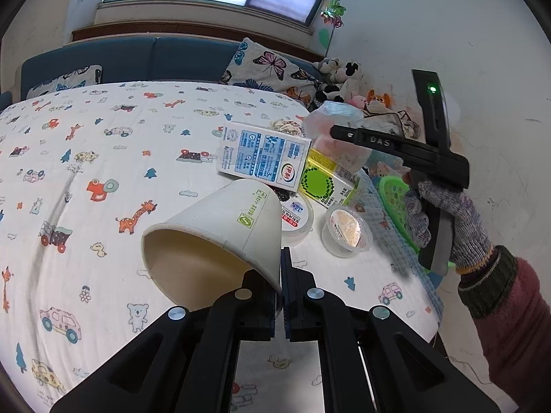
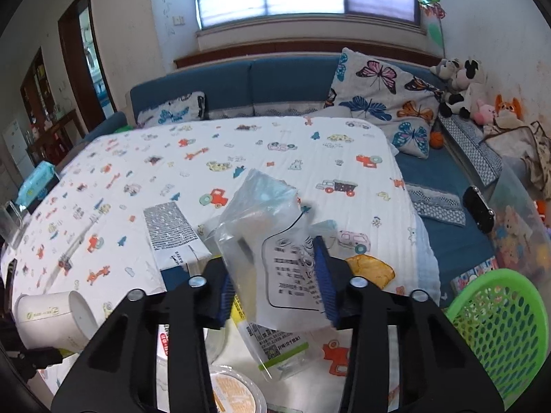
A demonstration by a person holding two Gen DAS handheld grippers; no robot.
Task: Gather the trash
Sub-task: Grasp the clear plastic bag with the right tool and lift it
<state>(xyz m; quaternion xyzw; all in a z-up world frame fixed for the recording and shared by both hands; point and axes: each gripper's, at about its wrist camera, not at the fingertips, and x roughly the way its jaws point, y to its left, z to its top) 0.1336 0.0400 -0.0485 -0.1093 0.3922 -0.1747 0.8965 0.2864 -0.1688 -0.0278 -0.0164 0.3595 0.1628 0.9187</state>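
My left gripper point(image 1: 281, 275) is shut on the rim of a white paper cup point(image 1: 220, 237), which hangs tilted with its mouth toward the camera; the same cup point(image 2: 51, 316) shows at the lower left of the right wrist view. My right gripper point(image 2: 275, 285) is shut on a clear crinkled plastic bag point(image 2: 275, 241) with printed labels, its blue pads pressing both sides. In the left wrist view that bag point(image 1: 323, 117) sticks up past the right gripper's fingertips point(image 1: 335, 132), above a pile of trash on the patterned tablecloth point(image 1: 103, 172).
The pile holds a blue-white milk carton point(image 1: 261, 153), a yellow-green carton point(image 1: 323, 179) and two small plastic cups point(image 1: 346, 229). A green perforated basket point(image 2: 499, 323) stands at the table's right edge. A gloved hand point(image 1: 444, 220) holds the right gripper. A blue sofa point(image 2: 275, 86) runs behind.
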